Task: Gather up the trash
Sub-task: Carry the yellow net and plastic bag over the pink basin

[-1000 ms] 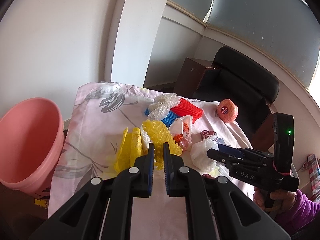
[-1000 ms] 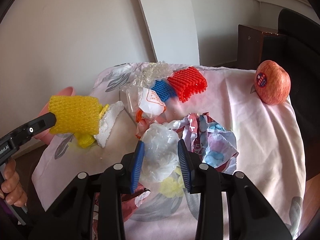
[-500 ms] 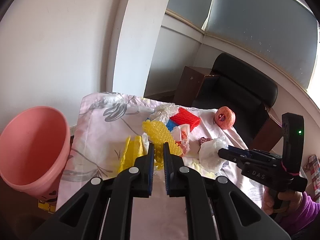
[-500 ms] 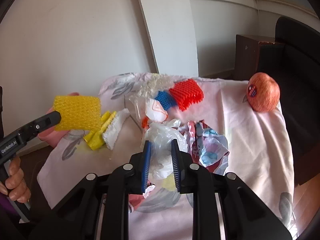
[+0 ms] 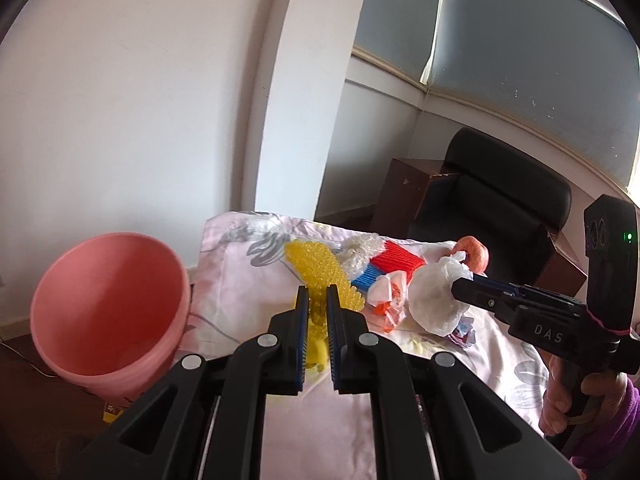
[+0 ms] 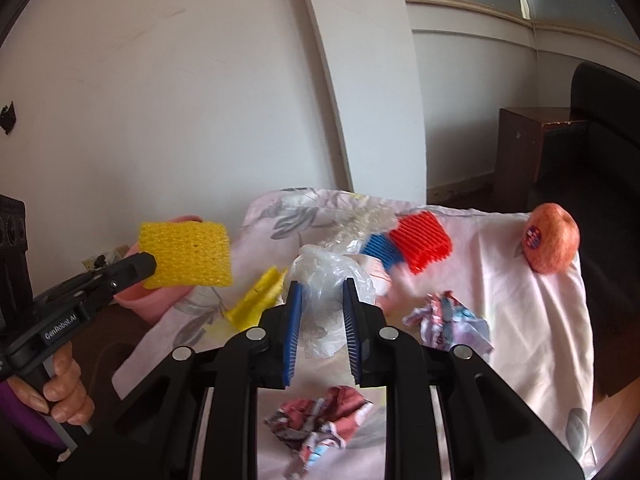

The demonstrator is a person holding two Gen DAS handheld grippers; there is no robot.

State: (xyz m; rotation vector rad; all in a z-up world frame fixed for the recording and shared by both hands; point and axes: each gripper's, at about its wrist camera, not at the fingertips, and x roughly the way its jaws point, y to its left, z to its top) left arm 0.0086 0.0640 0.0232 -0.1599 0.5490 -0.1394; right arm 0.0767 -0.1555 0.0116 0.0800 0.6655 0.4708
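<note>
A: Two pieces lifted at once. Left gripper (image 5: 316, 300) clenched on the yellow foam net (image 6: 186, 254), held clear of the cloth-covered table (image 5: 240, 280). Right gripper (image 6: 320, 304) clamped on the crumpled clear bag (image 6: 328, 280), also raised off the cloth.

B: Pink bucket (image 5: 108, 308) off the table's left edge, mouth tilted toward the left gripper. Best to carry the net well over the rim before letting go. Light foam, likely to drift or bounce off the lip.

A: Same for the bag. Thin plastic, probably clingy on the pads; worth opening wide and giving a small shake.

B: Left first, then right, to keep the two grippers from crossing above the bucket.

A: Plenty left on the cloth: red net (image 6: 422, 242), blue net (image 6: 378, 250), yellow scrap (image 6: 256, 300), two crumpled wrappers (image 6: 448, 320) (image 6: 320, 420).

B: Apple (image 6: 552, 238) by the far right edge, sticker on. Probably not trash.
</note>
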